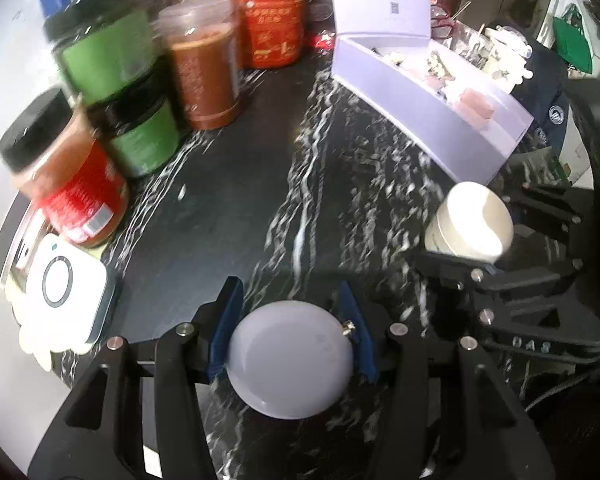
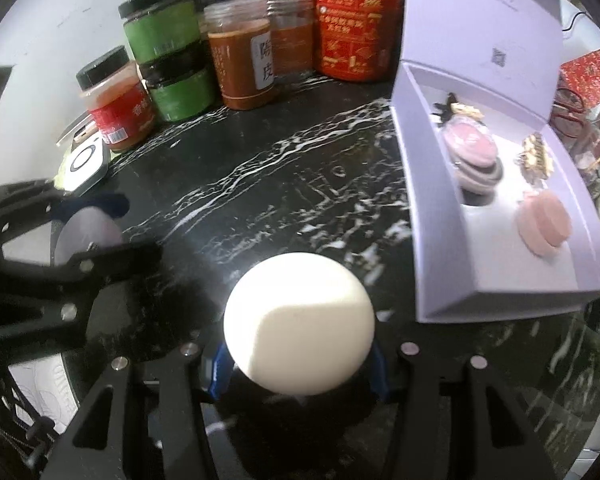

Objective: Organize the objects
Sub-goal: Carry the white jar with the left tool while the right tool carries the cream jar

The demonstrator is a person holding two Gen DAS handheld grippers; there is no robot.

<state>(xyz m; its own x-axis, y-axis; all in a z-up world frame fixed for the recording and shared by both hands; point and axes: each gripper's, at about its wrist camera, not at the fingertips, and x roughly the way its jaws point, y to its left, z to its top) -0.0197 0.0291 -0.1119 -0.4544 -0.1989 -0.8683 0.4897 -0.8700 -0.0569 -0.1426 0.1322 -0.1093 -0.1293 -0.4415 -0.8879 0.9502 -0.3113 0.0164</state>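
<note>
Open lavender box [image 2: 452,216] near the countertop's [image 2: 260,184] right edge holds round pink and mauve discs [image 2: 474,152] plus gold clips [image 2: 536,156]. Left gripper [image 1: 290,344] clamps a pale lilac disc [image 1: 288,356]; right gripper [image 2: 298,364] clamps a cream jar [image 2: 298,320]. Jars [image 2: 240,60] line the back edge.

On the table [image 2: 300,184], jars [image 2: 172,60] stand in a row along the far edge, two of them stacked, with a tin [image 2: 352,24] at the row's right end. The open box [image 2: 500,272] lies to the right, lid upright behind it, with round pads [image 2: 544,224] inside. A square device [image 2: 86,162] lies at the far left. My left gripper [image 1: 292,344] holds a disc [image 1: 290,350], and beside it, to its right, my right gripper [image 2: 300,360] holds a cup [image 2: 298,322].
</note>
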